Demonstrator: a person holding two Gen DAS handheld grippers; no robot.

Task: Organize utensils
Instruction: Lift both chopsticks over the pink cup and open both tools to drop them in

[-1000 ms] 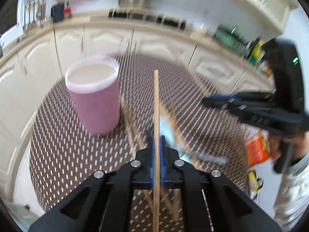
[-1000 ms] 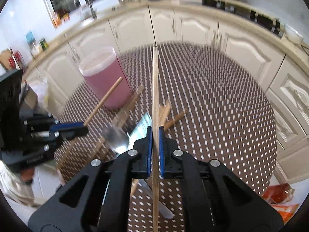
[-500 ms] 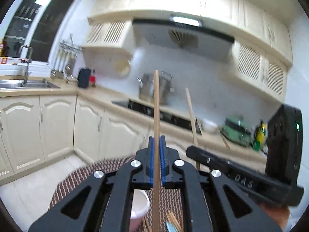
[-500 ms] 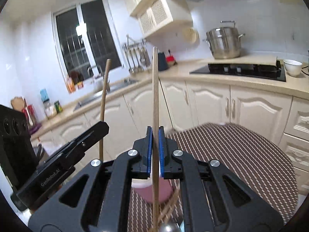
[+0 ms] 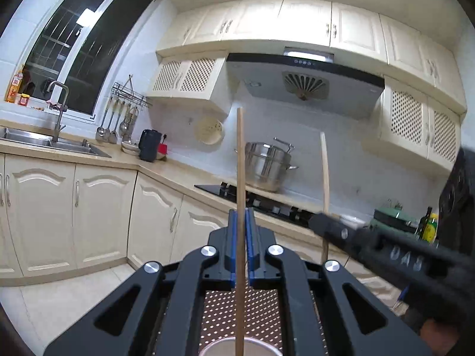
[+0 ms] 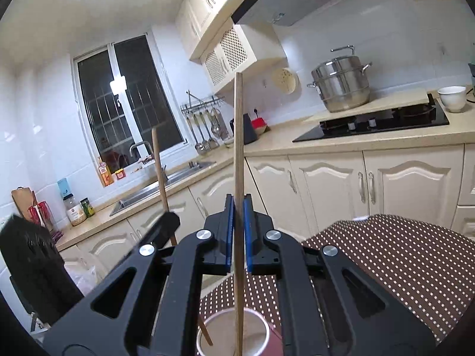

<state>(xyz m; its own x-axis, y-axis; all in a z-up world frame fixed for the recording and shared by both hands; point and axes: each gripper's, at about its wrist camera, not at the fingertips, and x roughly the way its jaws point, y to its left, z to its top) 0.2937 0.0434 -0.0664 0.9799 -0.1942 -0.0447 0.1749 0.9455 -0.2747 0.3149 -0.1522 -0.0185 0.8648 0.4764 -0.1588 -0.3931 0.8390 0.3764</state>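
Note:
My left gripper is shut on a wooden chopstick that stands upright. Its lower part runs down over the white rim of the pink cup at the bottom edge. My right gripper is shut on a second upright chopstick, whose lower end hangs over the opening of the pink cup. In the right wrist view the left gripper is at the left, and the tip of its chopstick reaches into the cup. In the left wrist view the right gripper is at the right with its chopstick.
The cup stands on a round table with a brown dotted cloth. Cream cabinets and a counter run behind, with a sink, a black hob and a steel pot. A white bowl sits by the hob.
Both grippers have tipped from looking down at the table to pointing level and have risen. Their chopsticks now stand upright and have come together over the pink cup.

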